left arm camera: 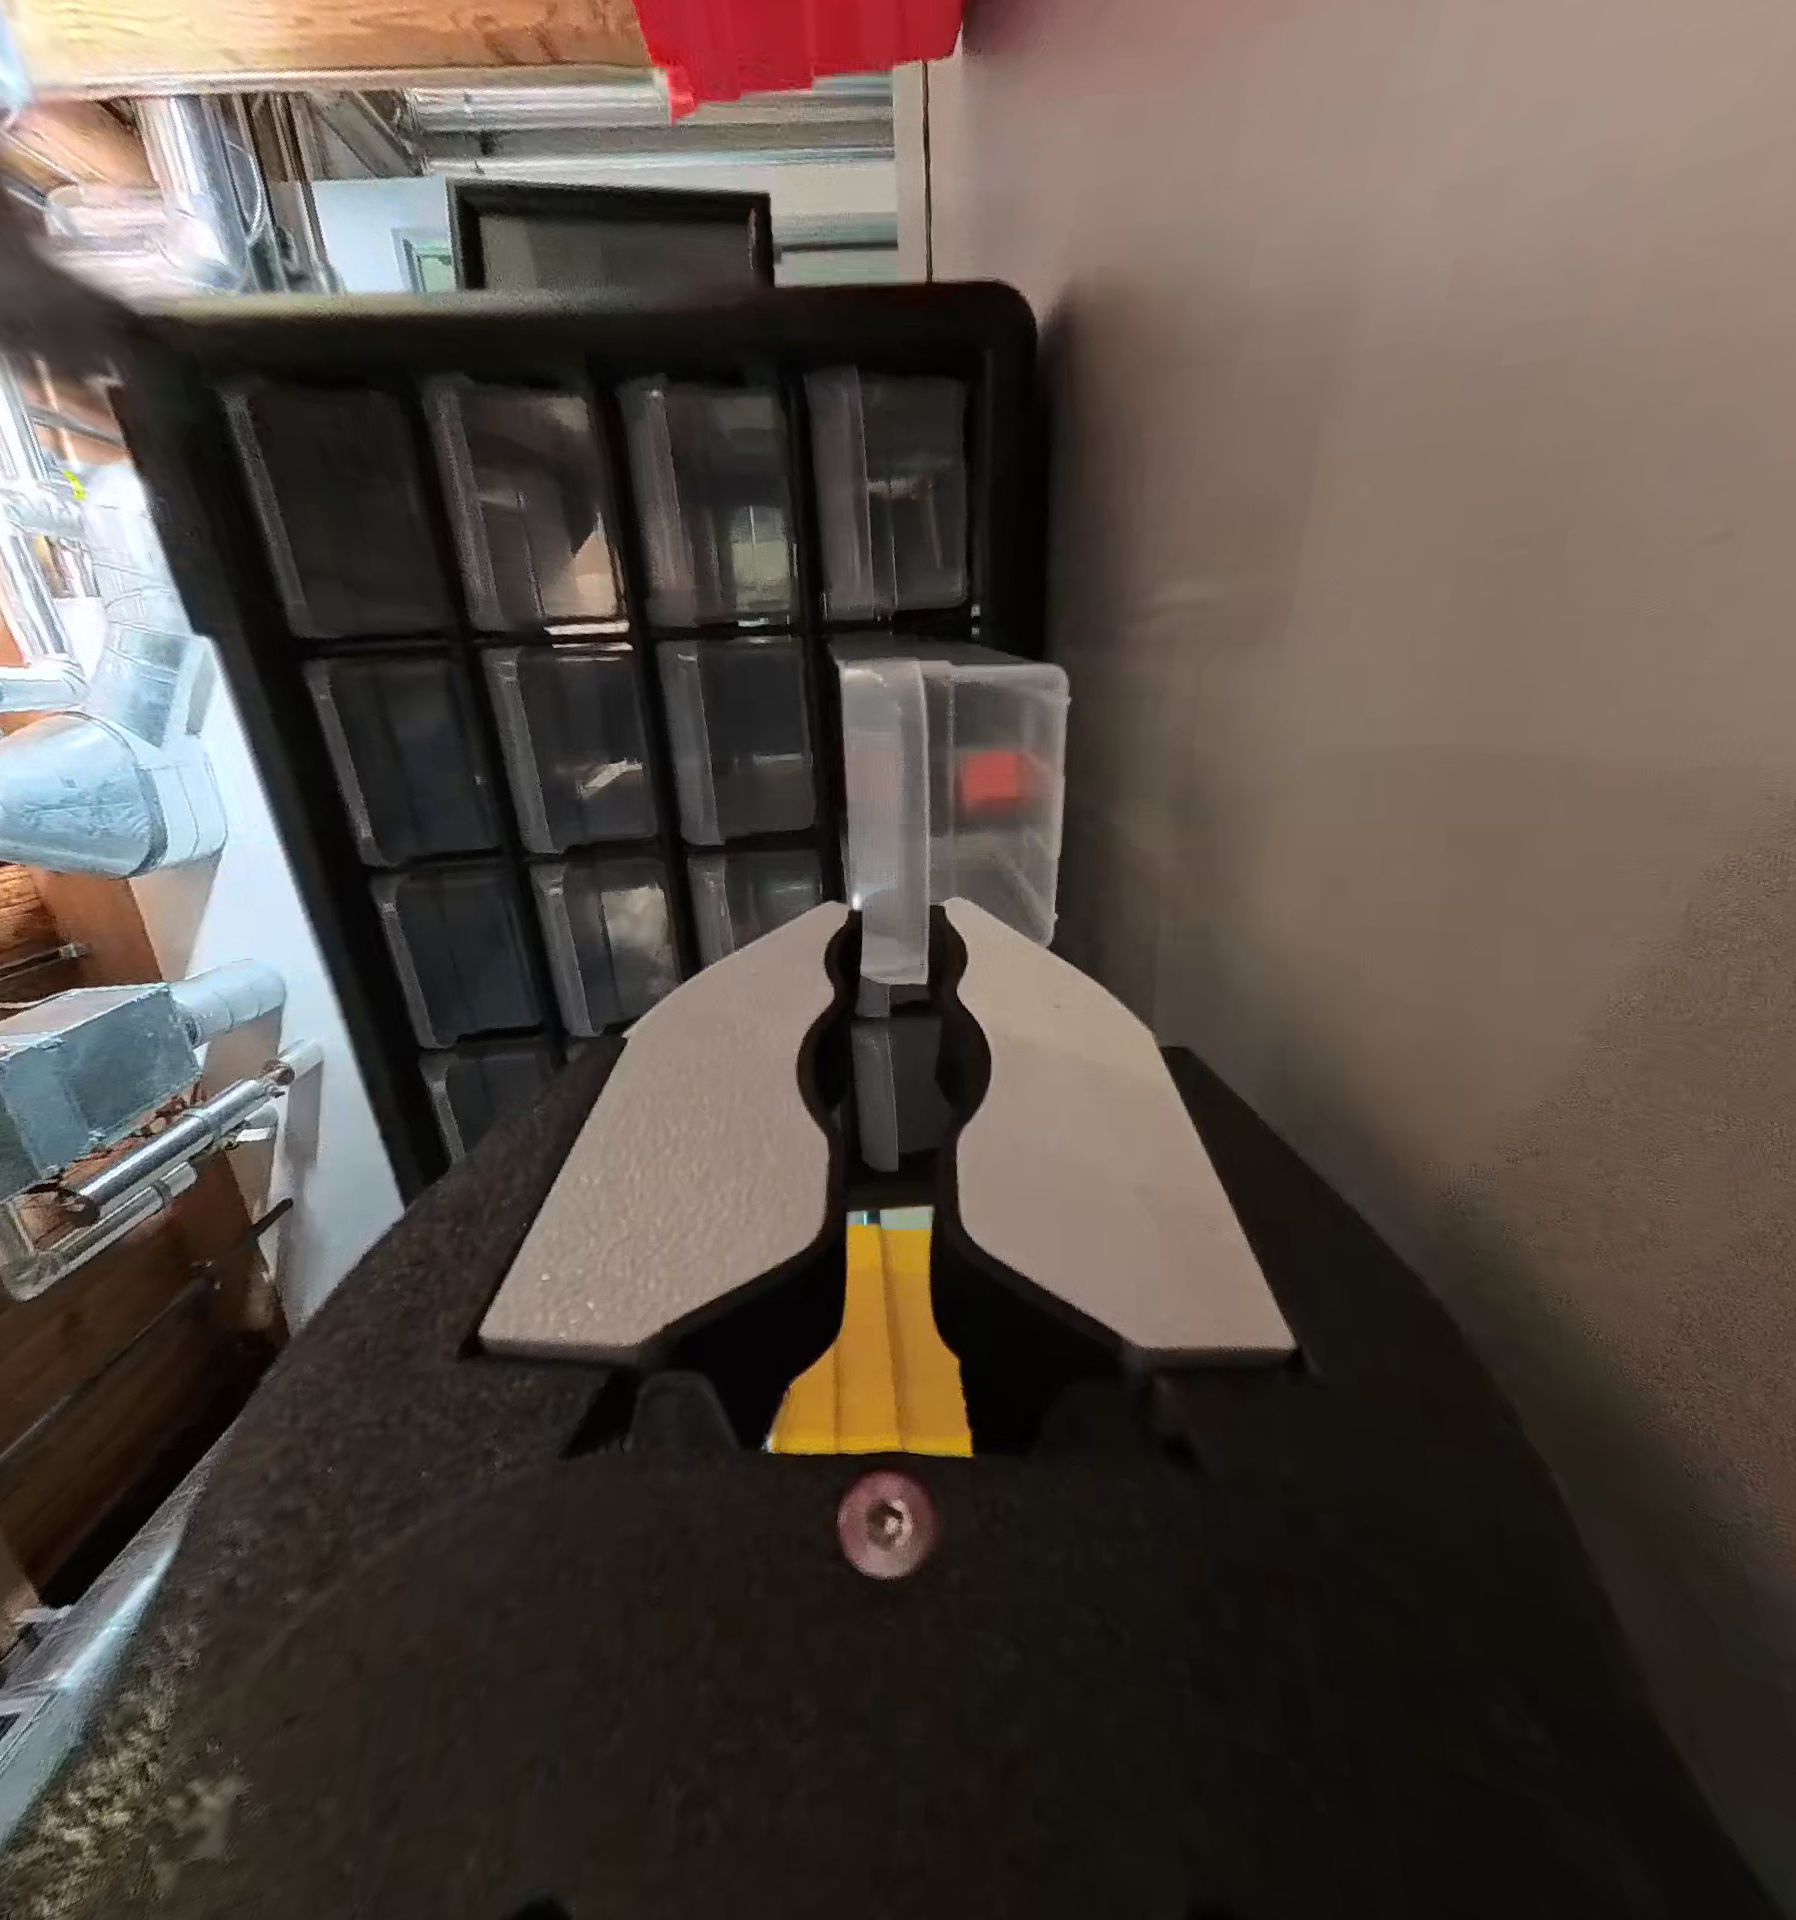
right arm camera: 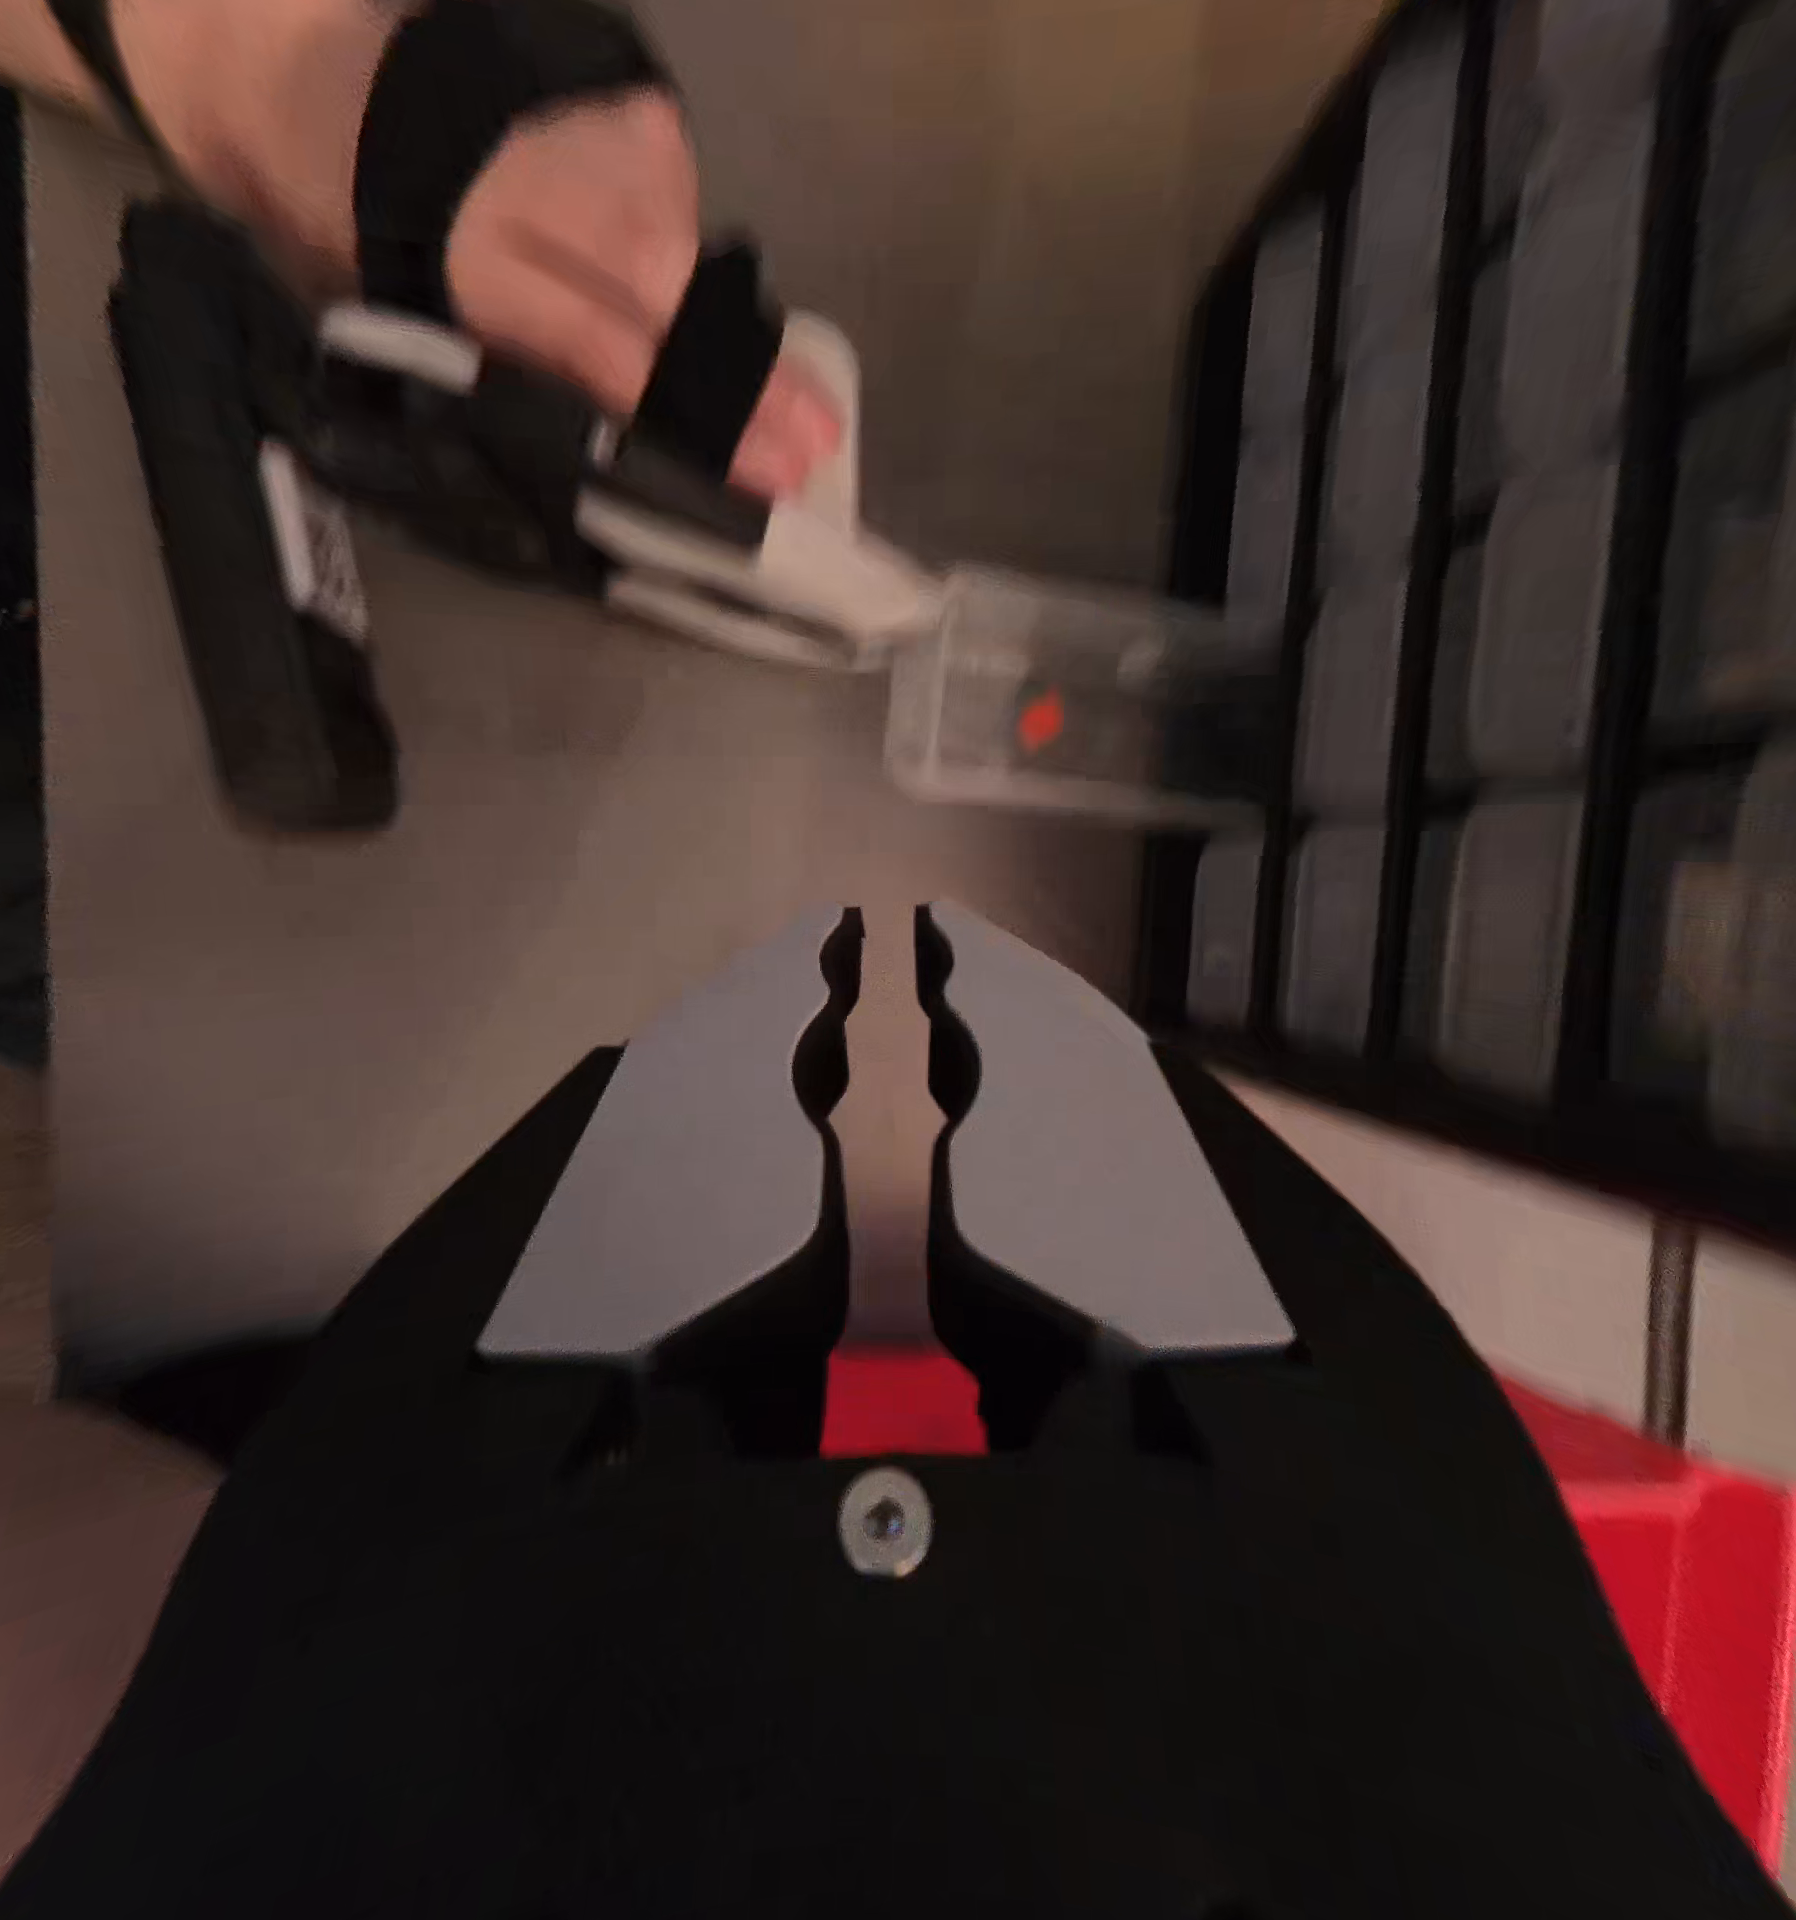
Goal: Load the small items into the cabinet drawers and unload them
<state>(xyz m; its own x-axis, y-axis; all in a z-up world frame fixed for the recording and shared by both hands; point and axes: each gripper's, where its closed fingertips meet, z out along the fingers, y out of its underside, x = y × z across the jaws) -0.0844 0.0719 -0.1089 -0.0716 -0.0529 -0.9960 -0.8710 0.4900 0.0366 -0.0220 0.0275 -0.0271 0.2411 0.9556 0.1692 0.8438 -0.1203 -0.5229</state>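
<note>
A black cabinet [left arm camera: 603, 332] holds rows of clear small drawers. One clear drawer [left arm camera: 1008, 727] is pulled partway out, with a small red item [left arm camera: 993, 777] inside. My left gripper [left arm camera: 899, 914] is shut on that drawer's front handle tab [left arm camera: 886, 790]. In the blurred right wrist view the left gripper [right arm camera: 873, 613], held by a hand [right arm camera: 561, 260], grips the same drawer [right arm camera: 1081, 686] at the cabinet [right arm camera: 1496, 623]; the red item [right arm camera: 1037, 719] shows through it. My right gripper [right arm camera: 889, 914] is empty, its jaws nearly together, below and apart from the drawer.
A red box [right arm camera: 1652, 1621] sits near the right gripper and also shows at the top edge of the left wrist view [left arm camera: 800, 42]. A yellow object [left arm camera: 878, 1351] lies under the left gripper. A grey surface [left arm camera: 1445, 727] runs beside the cabinet. Tip to tip, the grippers are about 12 cm apart.
</note>
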